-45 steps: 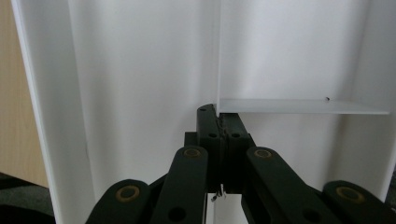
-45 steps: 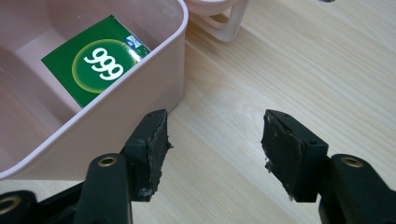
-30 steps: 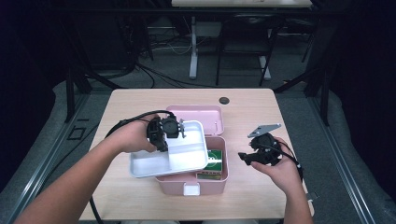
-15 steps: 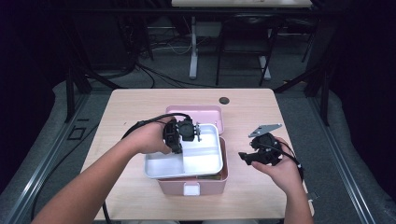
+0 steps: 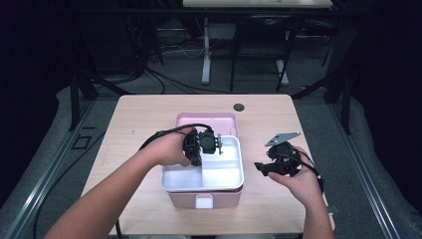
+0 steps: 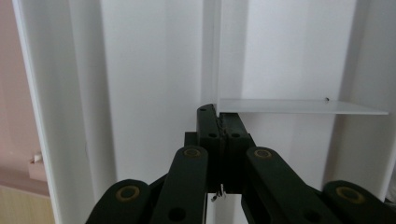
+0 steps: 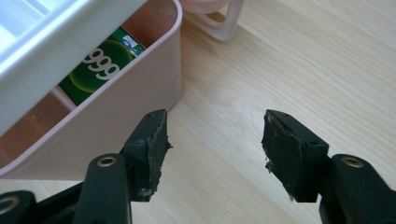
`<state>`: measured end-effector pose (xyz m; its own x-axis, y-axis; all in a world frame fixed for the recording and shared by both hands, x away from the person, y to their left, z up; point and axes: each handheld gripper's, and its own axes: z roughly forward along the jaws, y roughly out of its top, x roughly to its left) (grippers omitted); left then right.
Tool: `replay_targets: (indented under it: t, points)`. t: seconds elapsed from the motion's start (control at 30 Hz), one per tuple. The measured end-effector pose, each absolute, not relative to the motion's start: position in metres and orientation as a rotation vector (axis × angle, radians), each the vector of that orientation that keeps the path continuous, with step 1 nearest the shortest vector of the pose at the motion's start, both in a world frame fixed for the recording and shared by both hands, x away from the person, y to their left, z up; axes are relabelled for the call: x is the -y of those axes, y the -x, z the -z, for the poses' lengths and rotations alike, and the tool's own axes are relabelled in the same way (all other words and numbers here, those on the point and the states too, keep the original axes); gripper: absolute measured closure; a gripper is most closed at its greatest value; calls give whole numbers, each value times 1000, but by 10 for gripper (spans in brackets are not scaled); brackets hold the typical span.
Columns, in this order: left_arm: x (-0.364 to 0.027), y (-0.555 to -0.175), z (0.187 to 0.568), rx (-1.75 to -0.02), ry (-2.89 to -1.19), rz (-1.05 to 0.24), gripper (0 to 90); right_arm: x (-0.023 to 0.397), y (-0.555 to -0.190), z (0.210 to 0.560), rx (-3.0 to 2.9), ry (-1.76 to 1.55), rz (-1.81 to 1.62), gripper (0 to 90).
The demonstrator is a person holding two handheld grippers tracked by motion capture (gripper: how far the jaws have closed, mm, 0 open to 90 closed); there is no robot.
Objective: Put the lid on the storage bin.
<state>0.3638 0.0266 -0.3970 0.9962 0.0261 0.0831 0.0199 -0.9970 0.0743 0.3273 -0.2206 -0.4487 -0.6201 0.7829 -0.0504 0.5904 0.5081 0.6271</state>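
Gripping the upright divider wall of the white tray (image 5: 219, 172), the left gripper (image 5: 208, 143) has its jaws pressed together on that thin partition, and the tray sits over the top of the pink box (image 5: 205, 199) at the table's (image 5: 139, 119) middle. The right gripper (image 5: 272, 167) hovers over bare wood just right of the box, jaws apart with nothing between them. A green packet (image 7: 105, 58) lies inside the box under the tray.

The left forearm reaches in from the near left, its hand gripping the left tool (image 5: 219, 144), whose jaws are pressed together and point right. The right hand holds the right tool (image 5: 261, 167) at the near right, jaws parted, pointing left.
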Motion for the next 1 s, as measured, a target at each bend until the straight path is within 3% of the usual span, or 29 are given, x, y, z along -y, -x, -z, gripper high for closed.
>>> replay_targets:
  t: [1.0]
  points:
    - [-21, -367, 429, -22, -3064, -105, 890, 221, -330, 452, -2435, -1156, -827, 403]
